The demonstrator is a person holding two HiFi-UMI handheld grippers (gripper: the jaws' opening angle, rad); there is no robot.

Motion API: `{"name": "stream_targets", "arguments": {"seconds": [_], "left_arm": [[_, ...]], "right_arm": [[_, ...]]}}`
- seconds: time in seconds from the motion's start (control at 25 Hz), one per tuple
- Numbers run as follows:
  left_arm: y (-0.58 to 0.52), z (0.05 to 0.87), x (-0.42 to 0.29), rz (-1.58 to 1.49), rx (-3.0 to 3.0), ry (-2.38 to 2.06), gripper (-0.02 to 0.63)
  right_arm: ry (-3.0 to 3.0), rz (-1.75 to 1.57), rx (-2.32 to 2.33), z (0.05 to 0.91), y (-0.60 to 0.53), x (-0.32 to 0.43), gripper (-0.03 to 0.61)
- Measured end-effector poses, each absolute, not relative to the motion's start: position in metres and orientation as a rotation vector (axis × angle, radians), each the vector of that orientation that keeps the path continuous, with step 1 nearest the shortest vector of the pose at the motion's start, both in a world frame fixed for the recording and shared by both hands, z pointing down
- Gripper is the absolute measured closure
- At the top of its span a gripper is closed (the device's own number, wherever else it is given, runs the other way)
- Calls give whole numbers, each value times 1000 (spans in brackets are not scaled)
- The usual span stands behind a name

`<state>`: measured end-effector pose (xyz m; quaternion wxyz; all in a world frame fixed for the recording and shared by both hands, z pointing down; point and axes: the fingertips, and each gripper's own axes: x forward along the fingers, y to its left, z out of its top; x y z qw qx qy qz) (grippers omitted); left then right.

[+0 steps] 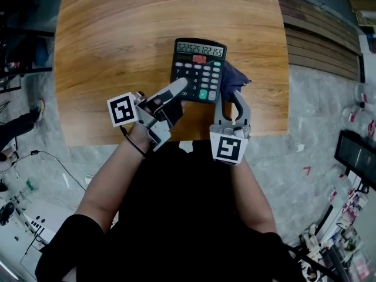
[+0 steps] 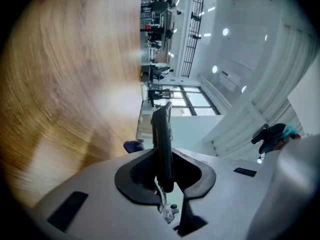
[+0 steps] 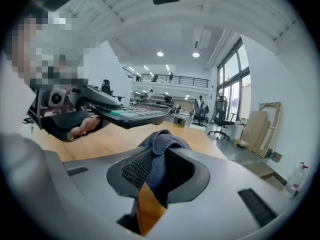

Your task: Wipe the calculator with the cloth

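Over the wooden surface [image 1: 117, 40], at centre frame, the calculator [image 1: 200, 69] is clamped by its lower-left edge in the left claw [image 1: 176, 93], long axis running up-frame, while the right claw [image 1: 231, 96], shut on the dark cloth [image 1: 234, 78], waits just beside its right edge, keys to the cloth's left.

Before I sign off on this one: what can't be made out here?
Calculator: edge-on in the left gripper view, keys unseen.
Cloth: head view, partly covered by the calculator and right gripper.
Key labels: too small and oblique in the right gripper view.
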<state>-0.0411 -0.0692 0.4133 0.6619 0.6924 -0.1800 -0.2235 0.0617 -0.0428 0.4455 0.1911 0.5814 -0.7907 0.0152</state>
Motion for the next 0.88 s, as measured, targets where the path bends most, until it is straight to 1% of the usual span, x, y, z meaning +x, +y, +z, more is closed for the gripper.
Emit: {"name": "stream_targets", "arguments": {"seconds": [0.24, 0.6, 0.88], "left_arm": [[-60, 454, -47, -422, 1568, -470, 543], [-49, 523, -34, -279, 1517, -534, 543], [-44, 542, -34, -203, 1523, -579, 544]], "right_arm": [[-2106, 128, 1732, 467, -40, 98, 500], [-2049, 233, 1714, 506, -39, 107, 500], [-2015, 287, 1689, 522, -38, 109, 500]]}}
